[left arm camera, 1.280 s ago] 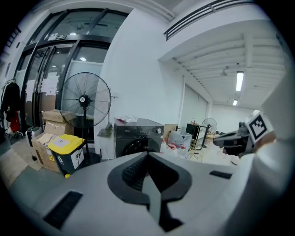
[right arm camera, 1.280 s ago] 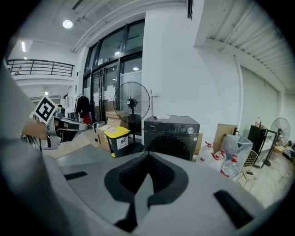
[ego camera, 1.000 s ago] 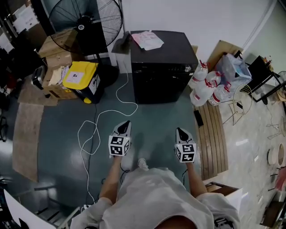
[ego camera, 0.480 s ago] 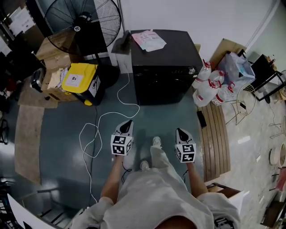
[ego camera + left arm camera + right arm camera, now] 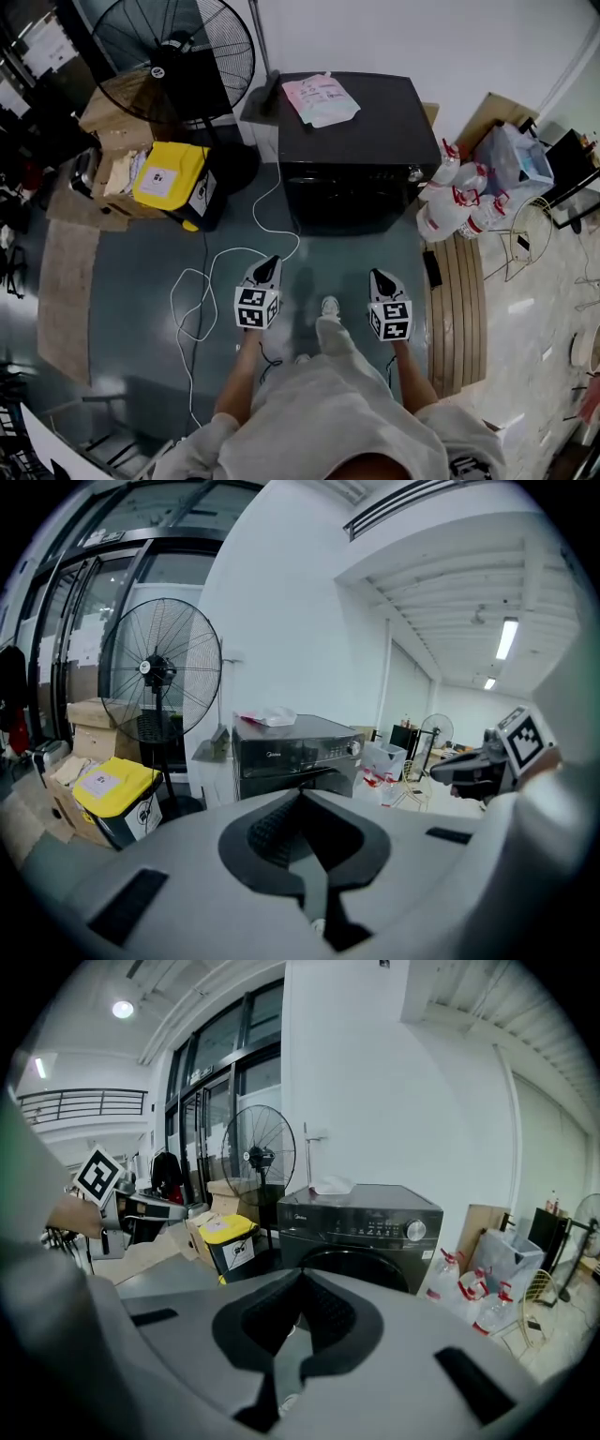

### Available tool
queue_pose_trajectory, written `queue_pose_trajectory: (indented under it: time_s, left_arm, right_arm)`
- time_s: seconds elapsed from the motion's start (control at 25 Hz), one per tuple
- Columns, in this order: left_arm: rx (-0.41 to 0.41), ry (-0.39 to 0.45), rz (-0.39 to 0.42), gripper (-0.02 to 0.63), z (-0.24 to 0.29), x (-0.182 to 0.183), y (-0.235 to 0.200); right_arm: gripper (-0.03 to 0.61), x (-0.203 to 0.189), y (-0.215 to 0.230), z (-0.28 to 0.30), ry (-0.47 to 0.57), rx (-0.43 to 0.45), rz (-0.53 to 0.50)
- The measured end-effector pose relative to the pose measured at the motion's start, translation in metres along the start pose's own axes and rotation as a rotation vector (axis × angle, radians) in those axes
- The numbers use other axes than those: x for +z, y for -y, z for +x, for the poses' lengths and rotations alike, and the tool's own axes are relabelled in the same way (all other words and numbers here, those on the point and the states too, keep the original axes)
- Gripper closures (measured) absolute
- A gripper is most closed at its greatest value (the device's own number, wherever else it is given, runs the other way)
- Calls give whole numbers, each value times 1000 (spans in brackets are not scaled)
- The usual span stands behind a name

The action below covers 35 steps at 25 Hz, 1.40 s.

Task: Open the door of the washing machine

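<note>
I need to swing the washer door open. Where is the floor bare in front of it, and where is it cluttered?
Bare floor lies between the washing machine front, the white cable and the wooden slats. Crowded: yellow bin and fan at its left, bottles at its right.

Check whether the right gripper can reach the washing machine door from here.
Probably not yet: the right gripper hangs well short of the door, jaws shut. Bare floor ahead leaves the way free.

I get bright, even overhead light from a ceiling tube [image 5: 506, 637]; both gripper views bend hard toward their dark rims (fisheye).
</note>
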State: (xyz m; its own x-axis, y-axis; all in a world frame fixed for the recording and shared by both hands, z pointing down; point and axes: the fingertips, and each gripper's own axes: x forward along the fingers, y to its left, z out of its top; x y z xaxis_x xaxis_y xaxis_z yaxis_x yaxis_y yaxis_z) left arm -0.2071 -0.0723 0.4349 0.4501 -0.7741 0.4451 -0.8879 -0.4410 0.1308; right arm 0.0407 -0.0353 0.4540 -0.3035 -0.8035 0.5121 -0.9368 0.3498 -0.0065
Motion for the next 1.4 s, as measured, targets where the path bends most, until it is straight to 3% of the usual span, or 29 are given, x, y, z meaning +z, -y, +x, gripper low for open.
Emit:
queue_pose_trajectory:
  time_s: [0.44,0.68,0.88,0.96,1.04,1.2,1.4]
  left_arm:
    - [65,-53,-20,606,94,36,-19]
    - [70,-63,16,605,133,39,-32]
    - [21,-70,64,597,155,30,-33]
    - [-12,-69,55,451,164,24,-33]
    - [-46,-68,41,354,172,17,-34]
    - [-93,-80,25,295,184,-6,-42]
    - [-120,-118,32,287,201,-39,-61]
  right_arm:
    - [580,46,66,99,-28,98,-11]
    - [580,46,82,146,-52,131,8]
    - [579,30,83,167,-93,152,9]
    - [580,23,82,175,-110,159,7]
    - [580,16,79,182,-128,163,6]
    - [579,3,70,196,-156,153,8]
    - [580,-11,59,213,-170,129,31]
